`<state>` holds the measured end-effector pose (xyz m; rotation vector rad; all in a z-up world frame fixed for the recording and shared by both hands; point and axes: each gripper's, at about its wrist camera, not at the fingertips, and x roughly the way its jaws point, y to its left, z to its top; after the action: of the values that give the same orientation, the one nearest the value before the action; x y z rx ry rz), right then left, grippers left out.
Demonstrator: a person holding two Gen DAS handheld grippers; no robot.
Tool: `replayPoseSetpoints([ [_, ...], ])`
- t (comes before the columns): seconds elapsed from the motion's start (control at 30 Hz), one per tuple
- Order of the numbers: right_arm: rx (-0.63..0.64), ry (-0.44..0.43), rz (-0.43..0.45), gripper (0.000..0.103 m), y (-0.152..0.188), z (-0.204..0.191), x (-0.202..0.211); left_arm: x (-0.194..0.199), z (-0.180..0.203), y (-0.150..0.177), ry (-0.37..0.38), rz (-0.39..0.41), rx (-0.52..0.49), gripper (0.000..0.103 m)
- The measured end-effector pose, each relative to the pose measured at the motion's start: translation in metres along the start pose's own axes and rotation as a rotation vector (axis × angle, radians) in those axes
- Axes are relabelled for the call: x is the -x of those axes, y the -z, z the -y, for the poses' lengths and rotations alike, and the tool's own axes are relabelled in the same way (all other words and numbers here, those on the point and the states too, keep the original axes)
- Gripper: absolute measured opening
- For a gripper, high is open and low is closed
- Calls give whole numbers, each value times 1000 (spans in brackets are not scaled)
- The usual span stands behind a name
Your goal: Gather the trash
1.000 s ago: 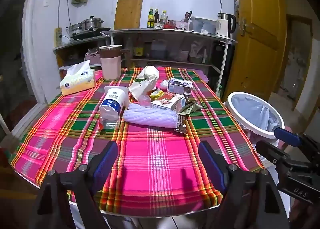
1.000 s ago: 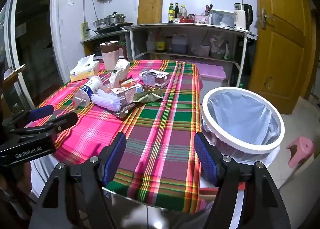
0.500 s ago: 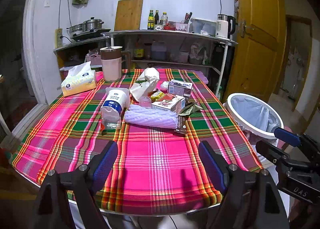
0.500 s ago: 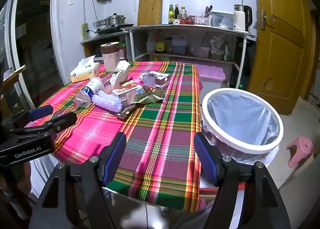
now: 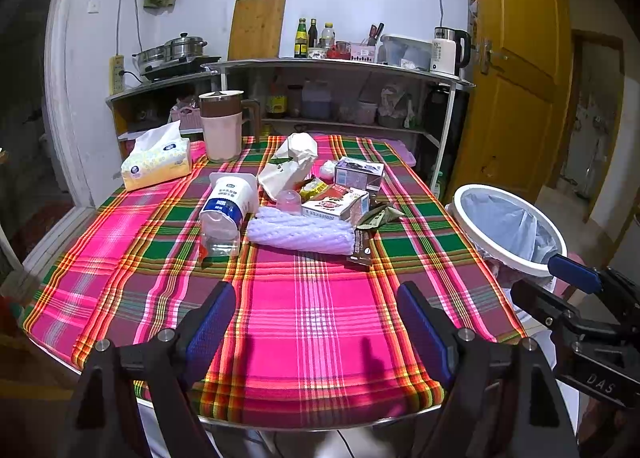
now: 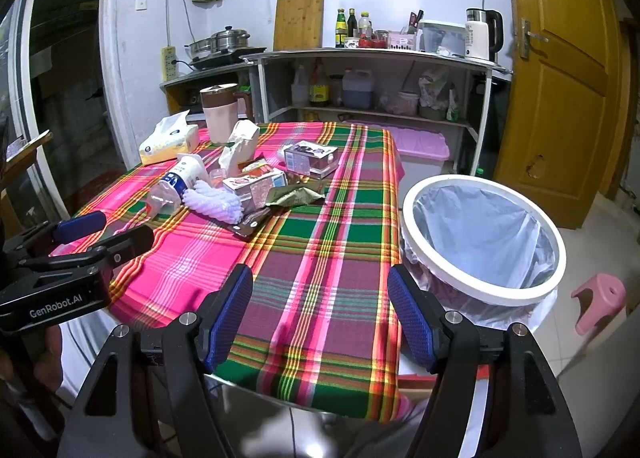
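Observation:
A pile of trash lies mid-table on the plaid cloth [image 5: 312, 310]: a clear plastic bottle [image 5: 226, 213], a purple foam net [image 5: 300, 234], a red carton [image 5: 334, 205], a white paper bag [image 5: 290, 167], a small grey box [image 5: 358, 173] and crumpled wrappers [image 5: 376, 215]. The pile also shows in the right wrist view [image 6: 240, 185]. A white-rimmed trash bin [image 6: 482, 234] with a blue liner stands right of the table. My left gripper [image 5: 316, 322] is open and empty over the near table edge. My right gripper [image 6: 320, 310] is open and empty near the table's front right corner.
A tissue box [image 5: 158, 159] and a pink pitcher [image 5: 222, 125] stand at the table's back left. A shelf unit [image 5: 340, 97] with kitchen things is behind. A yellow door [image 6: 560, 77] and a pink stool [image 6: 600, 298] are at the right.
Both grippers have drifted slightly; the view has risen a little. Nothing was taken hold of and both stay open.

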<state>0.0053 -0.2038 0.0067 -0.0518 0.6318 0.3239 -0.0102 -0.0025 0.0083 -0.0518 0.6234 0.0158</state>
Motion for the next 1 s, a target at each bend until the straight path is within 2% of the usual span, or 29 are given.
replayPoseSetpoints([
  [1.0, -4, 0, -3, 70, 0, 1, 1, -3, 2, 4, 3, -9, 3, 83],
])
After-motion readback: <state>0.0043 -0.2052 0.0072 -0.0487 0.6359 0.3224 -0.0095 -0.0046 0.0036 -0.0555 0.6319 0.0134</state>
